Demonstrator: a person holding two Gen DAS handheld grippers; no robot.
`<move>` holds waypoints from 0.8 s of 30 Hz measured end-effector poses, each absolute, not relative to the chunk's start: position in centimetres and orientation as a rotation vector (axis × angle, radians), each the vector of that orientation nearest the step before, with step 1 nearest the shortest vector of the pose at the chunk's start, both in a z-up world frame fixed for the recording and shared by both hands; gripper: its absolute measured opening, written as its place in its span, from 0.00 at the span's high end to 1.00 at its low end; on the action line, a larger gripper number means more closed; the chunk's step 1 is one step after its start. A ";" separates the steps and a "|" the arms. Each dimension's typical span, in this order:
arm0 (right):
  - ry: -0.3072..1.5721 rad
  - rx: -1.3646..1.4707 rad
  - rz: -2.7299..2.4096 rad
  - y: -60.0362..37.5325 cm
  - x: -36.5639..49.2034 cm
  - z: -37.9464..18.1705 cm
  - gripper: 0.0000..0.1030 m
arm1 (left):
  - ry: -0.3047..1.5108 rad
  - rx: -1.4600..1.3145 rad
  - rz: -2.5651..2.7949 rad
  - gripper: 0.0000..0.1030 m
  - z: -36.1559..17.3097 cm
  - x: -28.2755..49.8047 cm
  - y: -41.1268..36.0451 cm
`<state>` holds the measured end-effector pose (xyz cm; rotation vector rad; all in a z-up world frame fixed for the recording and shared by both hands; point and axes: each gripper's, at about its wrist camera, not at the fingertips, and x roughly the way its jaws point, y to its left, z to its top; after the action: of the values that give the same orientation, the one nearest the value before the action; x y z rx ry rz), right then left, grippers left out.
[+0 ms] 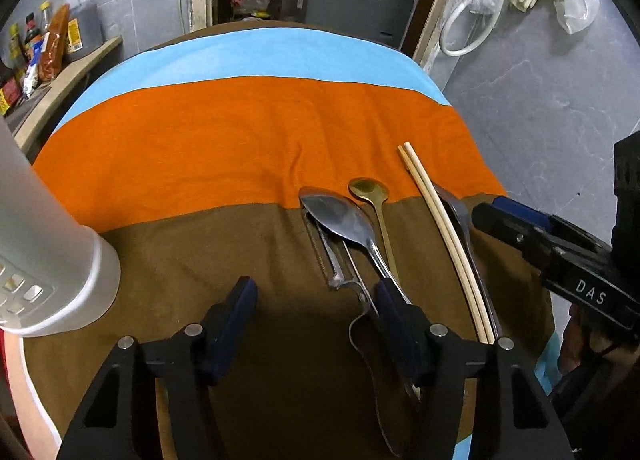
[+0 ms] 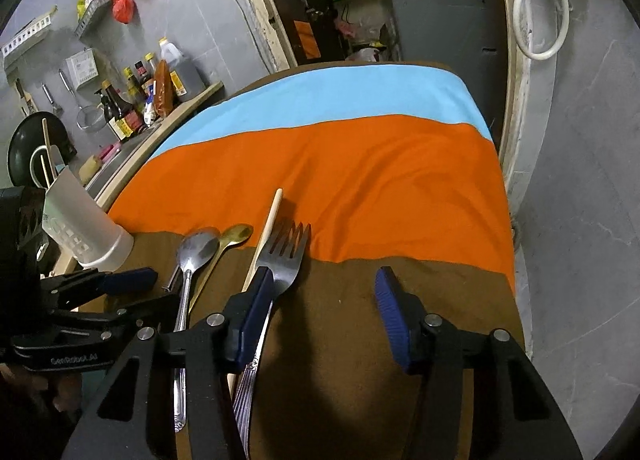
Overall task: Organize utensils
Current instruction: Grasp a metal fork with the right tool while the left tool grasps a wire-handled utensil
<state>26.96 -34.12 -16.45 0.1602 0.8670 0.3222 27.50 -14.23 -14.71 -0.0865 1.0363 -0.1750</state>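
Several utensils lie side by side on the brown band of the striped cloth [image 1: 240, 132]: a peeler [image 1: 329, 260], a steel spoon [image 1: 340, 220], a gold spoon [image 1: 368, 188], wooden chopsticks [image 1: 434, 216] and a fork [image 2: 290, 256]. My left gripper [image 1: 314, 300] is open just above the cloth. Its right finger [image 1: 394, 316] lies over the steel spoon's handle, and nothing is pinched. My right gripper [image 2: 323, 288] is open too, with its left finger [image 2: 256, 300] over the fork's handle. A white perforated holder [image 1: 52, 260] stands at the left.
A counter [image 2: 168, 124] with sauce bottles [image 2: 120, 108] runs along the left of the table. A grey tiled wall with a white hose [image 2: 540, 20] is at the right. A doorway with shelves lies beyond the table's far edge. The orange and blue bands hold nothing.
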 end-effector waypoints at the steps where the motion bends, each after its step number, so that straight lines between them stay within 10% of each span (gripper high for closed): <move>1: 0.870 0.159 0.325 -34.0 27.0 -16.5 0.54 | 1.039 -0.083 -0.173 0.45 -14.7 27.7 -14.3; 24: 1.038 0.276 0.491 -32.1 29.9 -18.4 0.96 | 1.139 -0.216 -0.166 0.82 -14.8 31.3 -12.2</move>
<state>29.92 -32.08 -18.38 0.2755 1.0375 0.4909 31.32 -12.20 -14.84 -0.2157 1.1385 -0.1664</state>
